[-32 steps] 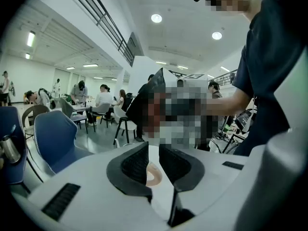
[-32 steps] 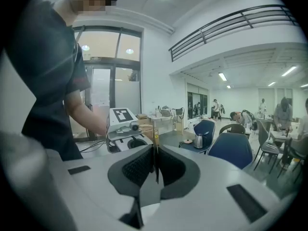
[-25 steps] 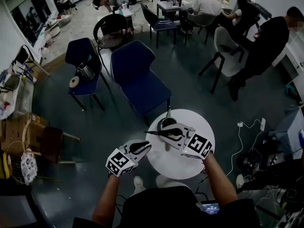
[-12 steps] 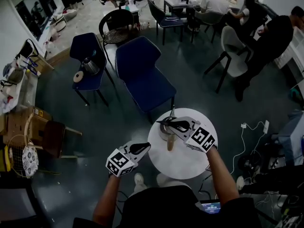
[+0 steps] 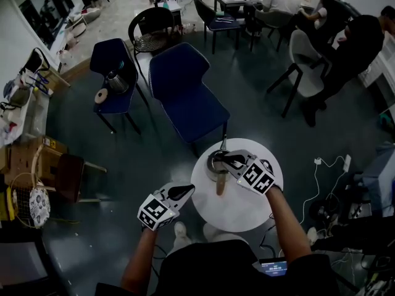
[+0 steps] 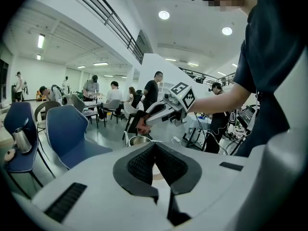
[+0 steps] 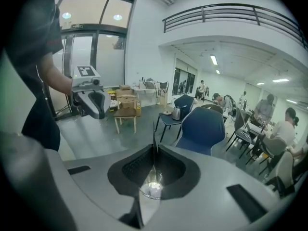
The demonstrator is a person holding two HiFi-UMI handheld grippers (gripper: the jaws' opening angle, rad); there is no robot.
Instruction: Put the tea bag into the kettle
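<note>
A steel kettle [image 5: 214,166] with a wooden handle [image 5: 220,184] stands open on the round white table [image 5: 237,205]. My right gripper [image 5: 217,159] hovers over its mouth, shut on the tea bag. From the left gripper view the tea bag [image 6: 143,124] is a reddish packet hanging from the right gripper [image 6: 147,122] just above the kettle [image 6: 139,140]. In the right gripper view the tea bag [image 7: 154,138] shows edge-on between the pads. My left gripper [image 5: 182,192] is shut and holds nothing, just off the table's left edge.
A large blue chair [image 5: 185,97] stands just beyond the table. Another blue chair [image 5: 111,79] further left carries a second kettle [image 5: 115,82]. A wooden stool [image 5: 68,177] is at the left. Cables and a power strip [image 5: 341,163] lie on the floor at the right. People sit at tables in the back.
My right gripper has drawn back to the right, from past the kettle's left side to over its mouth, still holding the tea bag. The left gripper has stayed put.
</note>
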